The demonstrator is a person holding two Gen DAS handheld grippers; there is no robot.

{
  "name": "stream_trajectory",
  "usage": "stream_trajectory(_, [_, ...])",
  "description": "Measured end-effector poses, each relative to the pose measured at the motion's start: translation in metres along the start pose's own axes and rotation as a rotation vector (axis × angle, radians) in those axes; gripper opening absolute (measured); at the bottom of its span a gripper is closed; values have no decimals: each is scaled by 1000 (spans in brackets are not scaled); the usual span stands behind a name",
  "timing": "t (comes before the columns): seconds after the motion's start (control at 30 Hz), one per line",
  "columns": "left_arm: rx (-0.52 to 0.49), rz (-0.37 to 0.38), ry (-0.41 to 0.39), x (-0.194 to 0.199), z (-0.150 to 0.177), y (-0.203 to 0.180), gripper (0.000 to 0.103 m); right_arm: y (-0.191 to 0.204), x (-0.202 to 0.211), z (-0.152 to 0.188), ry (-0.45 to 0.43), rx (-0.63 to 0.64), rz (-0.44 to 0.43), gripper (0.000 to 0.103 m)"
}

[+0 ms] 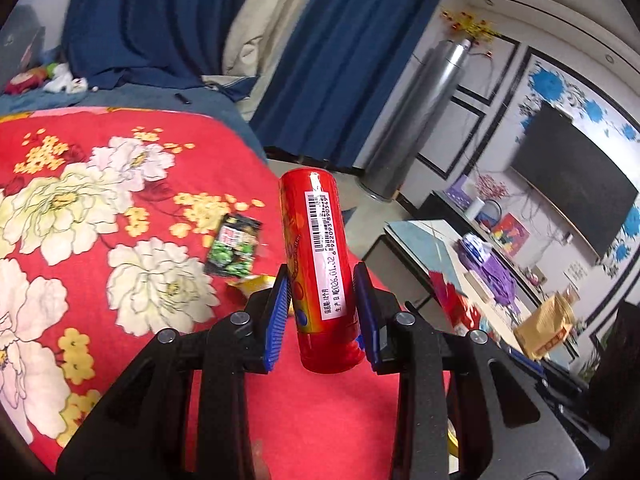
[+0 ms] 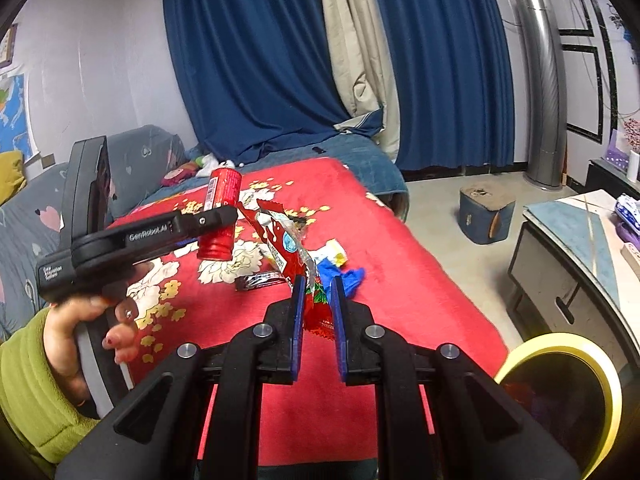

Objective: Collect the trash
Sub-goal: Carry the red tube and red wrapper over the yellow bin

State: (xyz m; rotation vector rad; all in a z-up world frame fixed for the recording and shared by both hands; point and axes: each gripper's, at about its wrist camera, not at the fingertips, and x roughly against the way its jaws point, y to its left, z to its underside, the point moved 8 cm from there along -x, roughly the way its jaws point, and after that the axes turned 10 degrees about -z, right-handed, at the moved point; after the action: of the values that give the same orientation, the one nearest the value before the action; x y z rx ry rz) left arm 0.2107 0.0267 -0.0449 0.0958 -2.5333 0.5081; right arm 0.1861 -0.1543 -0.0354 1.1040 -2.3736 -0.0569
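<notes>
While the left hand-held gripper (image 1: pixel 322 304) clamps a red can (image 1: pixel 316 264) above the bed (image 1: pixel 60 220), the right hand-held gripper (image 2: pixel 316 292) pinches a red wrapper (image 2: pixel 280 246); both need carrying to what may be a yellow-rimmed bin (image 2: pixel 560 396), then releasing.

Blue curtains (image 2: pixel 248 60) with a beige panel (image 2: pixel 352 60) between them fill the upper centre of the frame. A silver tower unit (image 2: pixel 544 92) stands upper right against a white wall with black trim (image 2: pixel 580 92). A red floral blanket (image 2: pixel 392 280) covers the bed at centre. A blue stool (image 2: pixel 486 216) sits on the grey floor (image 2: pixel 432 216) right of centre. A black TV (image 1: pixel 576 184) hangs at right.
</notes>
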Motion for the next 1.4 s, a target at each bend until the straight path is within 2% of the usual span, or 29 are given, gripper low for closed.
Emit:
stream_trajectory(0.83, [-136, 146, 10, 14, 28, -69, 25, -39, 61, 5, -68, -47, 116, 13])
stream_trajectory(1.4, [-235, 230, 46, 15, 61, -120, 25, -89, 103, 26, -95, -127, 223, 13])
